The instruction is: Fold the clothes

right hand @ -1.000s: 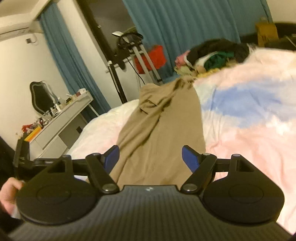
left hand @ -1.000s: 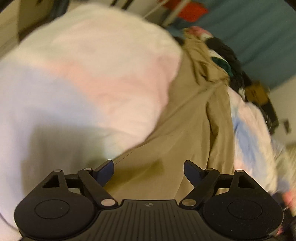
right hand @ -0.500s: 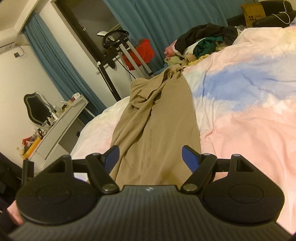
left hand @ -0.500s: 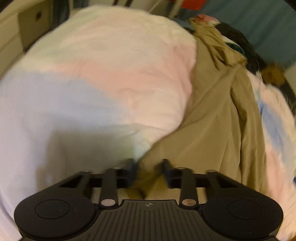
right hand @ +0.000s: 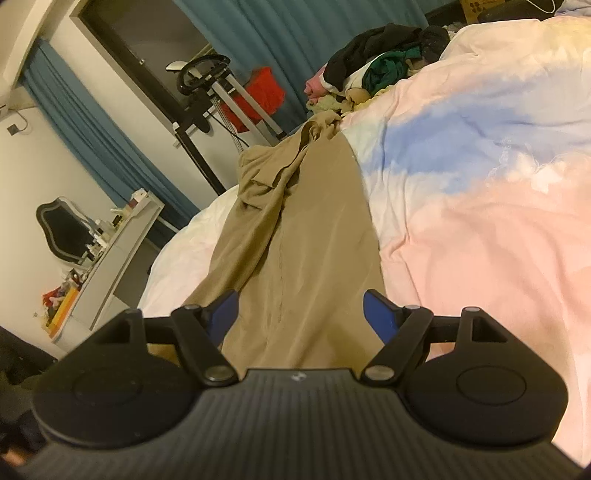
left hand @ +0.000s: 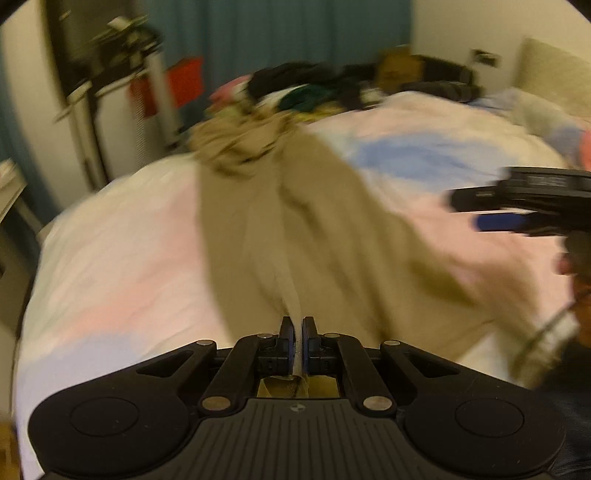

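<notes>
Between the fingers of the left gripper (left hand: 298,334), a fold of the tan trousers (left hand: 295,229) is pinched, the two pads pressed together on the cloth with a pale edge of fabric standing up in the narrow slit between them. From that pinch the trousers run straight ahead of the left gripper across the bed, widening as they go and ending in a crumpled bunch at the far edge; the left wrist view is blurred, so finer creases cannot be made out. The trousers lie on a pastel duvet (left hand: 110,266) of pink, blue and white patches, which spreads to both sides of the left gripper. Beyond the bunched end sits a pile of clothes (left hand: 306,92), dark, green and pink, in front of a blue curtain (left hand: 280,33).

The right gripper (right hand: 299,314) hovers with its blue-padded fingers spread wide apart, nothing between them, directly over the near part of the trousers (right hand: 306,240), which stretch away from it along the bed. To its right lies the duvet (right hand: 480,206); to its left, past the bed's edge, stands a white desk (right hand: 110,258) with small cluttered items.
</notes>
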`<state>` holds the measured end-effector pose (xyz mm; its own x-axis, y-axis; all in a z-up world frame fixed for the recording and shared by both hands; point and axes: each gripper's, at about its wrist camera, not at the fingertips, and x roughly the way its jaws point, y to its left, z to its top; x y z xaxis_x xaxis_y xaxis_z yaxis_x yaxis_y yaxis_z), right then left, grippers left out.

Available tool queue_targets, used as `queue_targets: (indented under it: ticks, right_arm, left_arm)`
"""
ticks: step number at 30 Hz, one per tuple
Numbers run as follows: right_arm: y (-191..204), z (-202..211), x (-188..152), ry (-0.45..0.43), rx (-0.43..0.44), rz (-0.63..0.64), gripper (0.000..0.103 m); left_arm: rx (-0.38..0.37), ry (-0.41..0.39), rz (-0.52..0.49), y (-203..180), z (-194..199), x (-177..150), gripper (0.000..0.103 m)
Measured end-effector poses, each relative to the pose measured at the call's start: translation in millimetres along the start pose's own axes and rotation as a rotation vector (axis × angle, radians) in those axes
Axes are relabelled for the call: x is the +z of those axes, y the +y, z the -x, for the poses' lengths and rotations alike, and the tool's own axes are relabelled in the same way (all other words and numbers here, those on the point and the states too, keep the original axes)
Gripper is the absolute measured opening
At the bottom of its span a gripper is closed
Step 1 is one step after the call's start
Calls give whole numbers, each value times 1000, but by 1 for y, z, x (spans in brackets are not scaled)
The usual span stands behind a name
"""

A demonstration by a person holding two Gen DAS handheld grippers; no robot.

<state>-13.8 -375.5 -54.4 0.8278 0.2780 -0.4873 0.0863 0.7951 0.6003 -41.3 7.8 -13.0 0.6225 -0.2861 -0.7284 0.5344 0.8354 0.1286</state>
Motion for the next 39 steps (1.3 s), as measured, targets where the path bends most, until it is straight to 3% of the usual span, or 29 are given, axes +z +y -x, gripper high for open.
queue_targets:
  ticks: [3,8,10,12,16,21,24,26,29,33,35,37,39]
  right_arm:
    - [-3,-1,0,16,-8,-7,77]
    - [-9,-5,0,49,-3,-37,77]
    - [-12,-7,0,68,-4,-46,77]
    - [-20,-8,-1,94,3,-76,77]
    - [-37,-13,-4,150,20,-160,76]
    - [-58,-23,-13,178,-9,-261,67]
    - [-66,-28,-18,197,-55,-281,65]
    - [-71,-31,-21,209,-86,-294,64]
    - [-80,-35,-27,220,-101,-347,63]
    - [-84,-38,-32,255,-40,-408,64]
    - [-83,-39,-34,281,13,-428,64]
    - [-81,-39,-36,305,82,-457,64]
    - [-76,-36,-37,296,124,-457,54]
  left_arm:
    - [-44,-27,-67,-28,-2,3,5]
    - [-132,36,-94,-53,-41,-5,6]
    - [-199,91,-54,-50,-61,-10,17]
    - [-265,121,33,-38,-69,-14,26]
    - [-374,115,297,9,-74,-17,64]
    - [-353,125,691,78,-90,-40,71]
    - [-314,206,913,106,-109,-63,70]
    - [-302,234,996,116,-119,-72,70]
    - [-310,228,1029,118,-124,-75,71]
    - [-322,216,993,112,-123,-77,70]
    - [-345,218,966,106,-123,-76,58]
    - [-357,213,949,101,-122,-75,39]
    - [-337,193,946,99,-117,-77,22]
